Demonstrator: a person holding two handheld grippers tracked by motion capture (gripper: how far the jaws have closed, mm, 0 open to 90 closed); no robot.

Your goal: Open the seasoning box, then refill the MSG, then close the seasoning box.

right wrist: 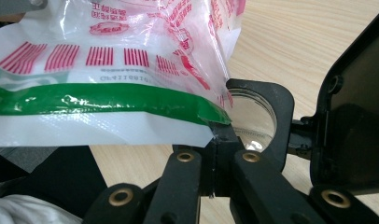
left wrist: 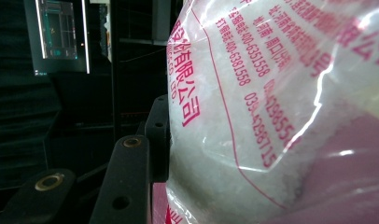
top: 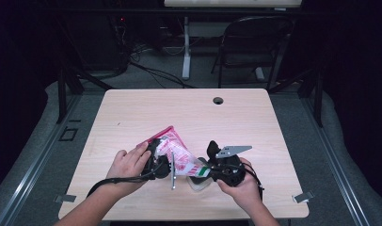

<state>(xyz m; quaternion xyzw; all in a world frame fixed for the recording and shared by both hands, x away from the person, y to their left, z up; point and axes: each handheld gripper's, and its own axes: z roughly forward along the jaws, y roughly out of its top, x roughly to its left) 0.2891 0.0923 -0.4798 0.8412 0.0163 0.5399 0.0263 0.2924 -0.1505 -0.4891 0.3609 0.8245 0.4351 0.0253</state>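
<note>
Between the two hands at the near middle of the desk point(top: 132, 108), the left tool point(top: 157, 162) is clamped on the fat, filled body of a clear plastic bag of white granules point(top: 177, 157) printed with red Chinese text and a phone number; the left tool view has one black jaw flat against the bulging film, the other hidden behind the bag. The right tool point(top: 212, 170) has its jaws together on the bag's flat end point(right wrist: 131, 126), just past the green band, pinching the bare white strip at its corner. Seen from above, the bag runs slantwise from a pink edge at the far left to that green-banded end at the near right, so its long axis joins the two tools and it hangs stretched between them, lifted a little off the wood. Under the right tool, close below the pinched corner, sits a small round clear dish point(right wrist: 253, 121) on the desk, with a pale shape in the same spot in the high view. The green-banded end lies nearest the dish and the right hand point(top: 241, 186); I judge that any pouring or opening turns on that end staying over the dish while the left hand point(top: 128, 165) carries the weight.
</note>
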